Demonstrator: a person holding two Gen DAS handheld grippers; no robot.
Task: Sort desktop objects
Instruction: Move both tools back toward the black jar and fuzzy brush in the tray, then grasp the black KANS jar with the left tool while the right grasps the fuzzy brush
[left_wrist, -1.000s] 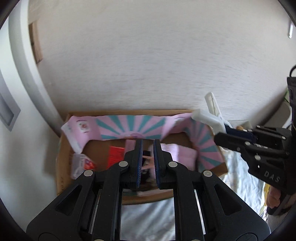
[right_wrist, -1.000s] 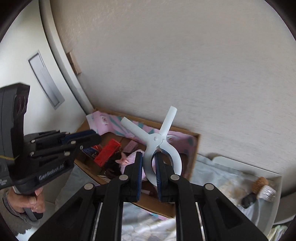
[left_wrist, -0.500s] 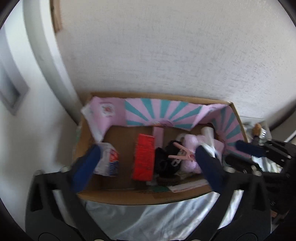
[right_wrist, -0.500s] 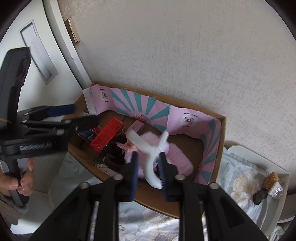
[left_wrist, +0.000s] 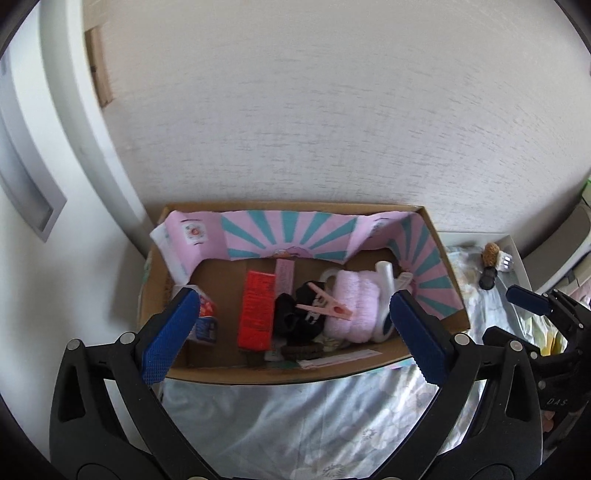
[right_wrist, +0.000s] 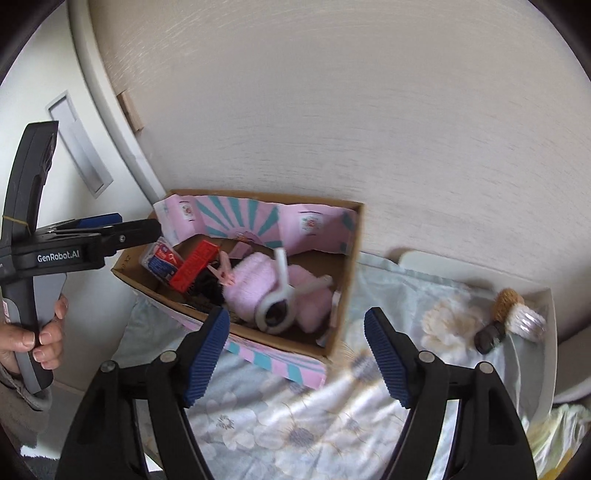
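Note:
A cardboard box (left_wrist: 280, 373) lined with pink and teal paper stands against the wall. In it lie a red pack (left_wrist: 256, 310), a small blue-and-red carton (left_wrist: 205, 321), black items (left_wrist: 295, 317), a pink clothespin (left_wrist: 328, 304) and a fluffy pink cloth (left_wrist: 354, 306). A big white clip (right_wrist: 280, 295) rests on that cloth (right_wrist: 251, 284). My left gripper (left_wrist: 293, 299) hangs wide open above the box's near side, holding nothing. My right gripper (right_wrist: 297, 317) hovers over the near right corner of the box (right_wrist: 343, 258). Its jaws are opening, with nothing between them.
A white tray (right_wrist: 550, 306) to the right of the box holds a brown brush (right_wrist: 508, 299), a small black item (right_wrist: 489, 336) and a silvery piece. A floral cloth (right_wrist: 295, 413) covers the surface in front. The wall rises directly behind the box. A hand (right_wrist: 33, 339) grips the left tool.
Both grippers went from shut to open. The pink clothespin left the left one and the white clip left the right one. Both now lie in the box.

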